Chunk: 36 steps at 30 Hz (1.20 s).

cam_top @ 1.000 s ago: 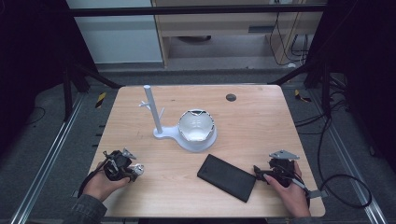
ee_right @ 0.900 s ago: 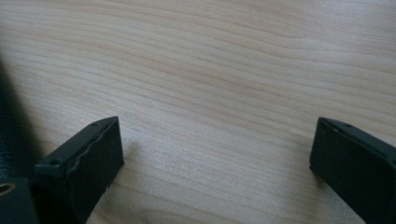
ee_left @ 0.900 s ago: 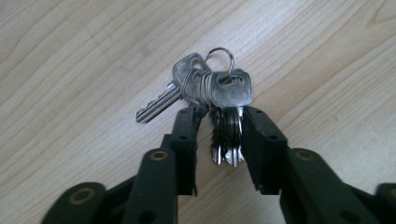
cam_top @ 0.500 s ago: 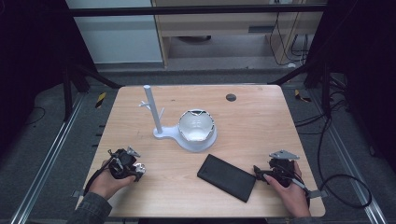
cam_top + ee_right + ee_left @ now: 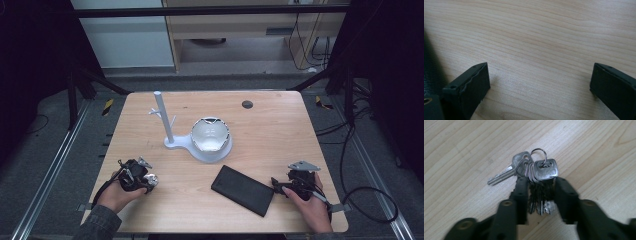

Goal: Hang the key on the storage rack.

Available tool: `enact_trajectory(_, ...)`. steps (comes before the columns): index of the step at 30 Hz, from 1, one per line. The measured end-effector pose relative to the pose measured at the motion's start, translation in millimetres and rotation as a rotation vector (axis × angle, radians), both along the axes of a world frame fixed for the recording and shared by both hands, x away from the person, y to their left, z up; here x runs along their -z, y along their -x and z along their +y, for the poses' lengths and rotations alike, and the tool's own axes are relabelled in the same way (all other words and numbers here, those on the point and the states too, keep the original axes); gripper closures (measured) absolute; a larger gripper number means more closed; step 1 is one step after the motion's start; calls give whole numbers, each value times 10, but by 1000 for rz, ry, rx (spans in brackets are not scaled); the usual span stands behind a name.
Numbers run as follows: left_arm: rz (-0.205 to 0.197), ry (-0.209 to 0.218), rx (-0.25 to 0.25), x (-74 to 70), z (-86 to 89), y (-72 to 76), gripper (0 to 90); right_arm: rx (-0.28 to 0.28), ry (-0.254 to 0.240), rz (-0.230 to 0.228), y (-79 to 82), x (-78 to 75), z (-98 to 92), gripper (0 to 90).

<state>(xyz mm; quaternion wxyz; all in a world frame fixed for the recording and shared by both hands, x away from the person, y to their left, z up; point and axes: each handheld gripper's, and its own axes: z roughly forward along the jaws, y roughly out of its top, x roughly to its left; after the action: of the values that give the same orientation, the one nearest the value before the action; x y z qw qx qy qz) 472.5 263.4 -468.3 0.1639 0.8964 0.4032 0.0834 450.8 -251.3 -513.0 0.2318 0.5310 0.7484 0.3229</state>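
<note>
A bunch of silver keys (image 5: 544,170) on a ring lies on the wooden table (image 5: 280,130), with one key splayed out to the left. My left gripper (image 5: 540,190) has the bunch between its two black jaws, which have just been closing and now press on the key blades. In the high view this gripper (image 5: 149,180) sits at the table's front left with the keys (image 5: 152,177) glinting at its tip. My right gripper (image 5: 540,77) rests at the front right, jaws wide open over bare wood. In the high view the right gripper (image 5: 276,185) points at a flat black case (image 5: 242,190).
A white stand with a thin upright post (image 5: 163,117) and a white bowl (image 5: 210,136) on its base is at mid table. A small dark disc (image 5: 247,104) lies near the far edge. The black case's edge (image 5: 430,65) is just left of the right gripper's jaw.
The left hand has edged slightly to the right with its gripper at the keys. The right hand and the black case have stayed where they were.
</note>
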Motion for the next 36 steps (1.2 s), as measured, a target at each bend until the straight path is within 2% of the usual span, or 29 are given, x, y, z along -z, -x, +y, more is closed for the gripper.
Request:
enact_trajectory(5, 10, -8, 5, -12, 11, -29, 805, -1, -2, 0, 1, 0, 3, 30)
enact_trajectory(9, 2, -41, 25, -23, -32, -7, 805, -1, -3, 1, 1, 0, 5, 30)
enact_trajectory(13, -21, -49, 26, -64, -47, 30, 805, -2, -3, 1, 1, 0, 5, 29)
enact_trajectory(15, -22, -54, 30, -78, -51, 47, 805, -3, -3, 1, 1, 0, 6, 29)
enact_trajectory(19, 3, -111, 64, -73, -45, 107, 806, -3, -3, 1, 1, 0, 7, 29)
enact_trajectory(21, 6, -73, 63, -93, -20, 117, 878, -6, -1, 0, 1, 1, 6, 29)
enact_trajectory(22, -3, -72, 60, -106, -9, 119, 900, -5, -6, 3, 2, -2, 8, 29)
enact_trajectory(23, -3, -72, 60, -106, -9, 119, 900, -5, -6, 3, 2, -2, 8, 29)
enact_trajectory(24, -2, -91, 62, -108, 0, 117, 900, -5, -6, 2, 2, -2, 9, 29)
enact_trajectory(29, 4, -86, 61, -92, 22, 97, 900, -6, -6, 2, 2, -2, 11, 29)
enact_trajectory(33, -17, -67, 67, -146, 38, 106, 900, -6, -6, 2, 2, -2, 11, 29)
enact_trajectory(35, -28, -60, 68, -209, 55, 115, 900, -6, -6, 3, 2, -2, 11, 29)
enact_trajectory(36, -39, -47, 66, -287, 77, 116, 900, -7, -7, 3, 1, -2, 11, 28)
